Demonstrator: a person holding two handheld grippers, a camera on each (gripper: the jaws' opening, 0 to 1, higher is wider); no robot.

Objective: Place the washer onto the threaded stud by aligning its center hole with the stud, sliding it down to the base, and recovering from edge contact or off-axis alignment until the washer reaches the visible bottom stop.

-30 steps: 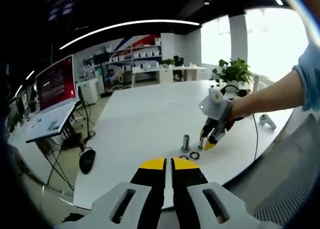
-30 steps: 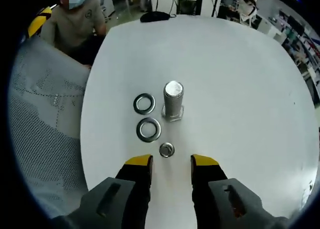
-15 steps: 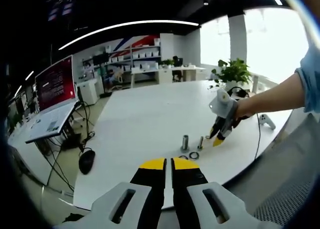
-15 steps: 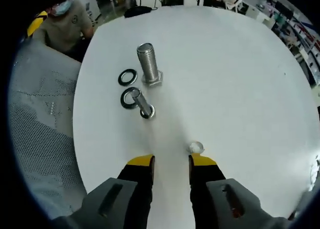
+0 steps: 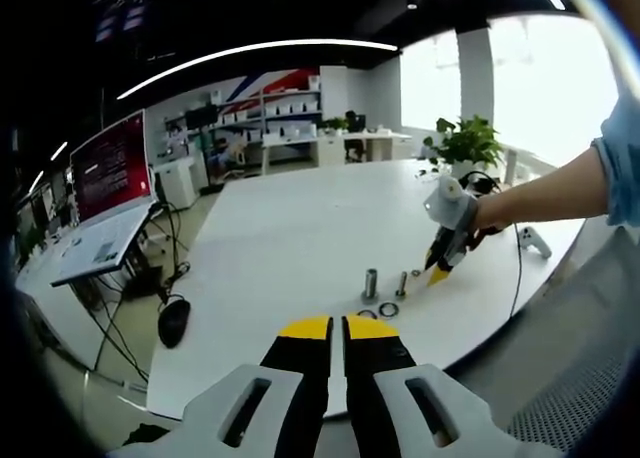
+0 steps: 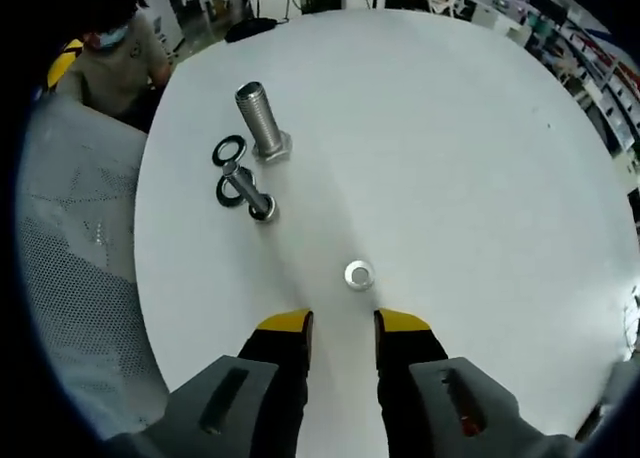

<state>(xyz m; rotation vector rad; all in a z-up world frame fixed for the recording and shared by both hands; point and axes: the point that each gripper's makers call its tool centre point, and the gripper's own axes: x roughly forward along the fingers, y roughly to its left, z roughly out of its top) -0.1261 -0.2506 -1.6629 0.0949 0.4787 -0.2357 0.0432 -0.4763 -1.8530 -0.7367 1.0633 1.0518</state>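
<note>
A large threaded stud [image 6: 262,123] stands upright on the white table [image 6: 450,158]. A thinner bolt [image 6: 250,188] stands beside it. Two dark washers [image 6: 229,150] [image 6: 232,191] lie flat next to them. A small silver washer [image 6: 359,274] lies on the table just beyond my right gripper [image 6: 342,325], which is open and empty. The left gripper view shows the stud [image 5: 371,283], a washer [image 5: 388,310] and the right gripper [image 5: 440,266] tilted down near them. My left gripper [image 5: 337,328] is shut, empty and held well short of the table edge.
A person [image 6: 110,58] sits past the table's far left edge, and a grey mesh chair [image 6: 70,278] runs along the left side. A laptop [image 5: 105,243], a mouse [image 5: 174,320], a potted plant [image 5: 465,143] and a white controller [image 5: 535,242] are around the table.
My right gripper has drawn back from the stud and bolt, which now sit farther up and left. The small silver washer has come into view ahead of its tips. The left gripper has not moved.
</note>
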